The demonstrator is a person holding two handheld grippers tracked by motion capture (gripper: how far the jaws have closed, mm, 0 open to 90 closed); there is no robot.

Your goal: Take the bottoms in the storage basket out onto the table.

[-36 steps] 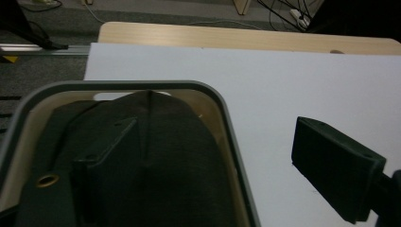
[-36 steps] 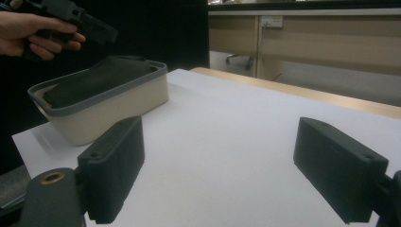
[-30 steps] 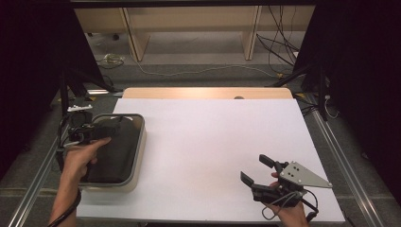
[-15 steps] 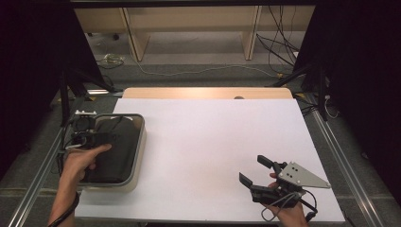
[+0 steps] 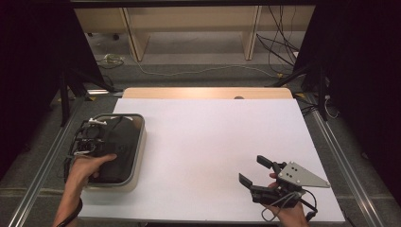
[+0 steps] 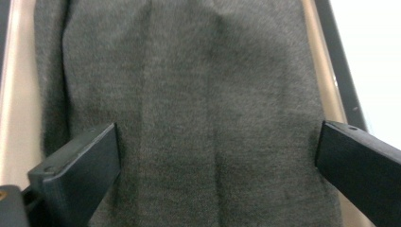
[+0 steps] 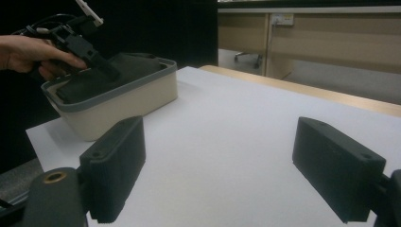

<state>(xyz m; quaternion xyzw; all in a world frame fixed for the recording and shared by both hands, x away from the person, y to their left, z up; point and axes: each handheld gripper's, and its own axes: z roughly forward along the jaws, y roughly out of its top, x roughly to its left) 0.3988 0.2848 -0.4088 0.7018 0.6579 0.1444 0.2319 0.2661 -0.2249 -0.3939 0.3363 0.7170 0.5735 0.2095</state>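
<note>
Two grippers are in the high view: the left gripper point(image 5: 94, 137) hangs over a beige tub point(image 5: 137, 161) at the table's left edge, where a dark grey cloth point(image 5: 118, 146) lies, and the right gripper point(image 5: 257, 172) waits open, well apart, over the white table point(image 5: 213, 142). From the left gripper view, the jaws stand wide apart just above the cloth point(image 6: 198, 109), holding nothing; the weave and folds are clear here, not from above. From the right gripper view, the tub point(image 7: 123, 99) shows its side wall and the cloth point(image 7: 118, 71) heaped to the rim. I think a shallow pinch may catch one layer only, or drag the light tub.
</note>
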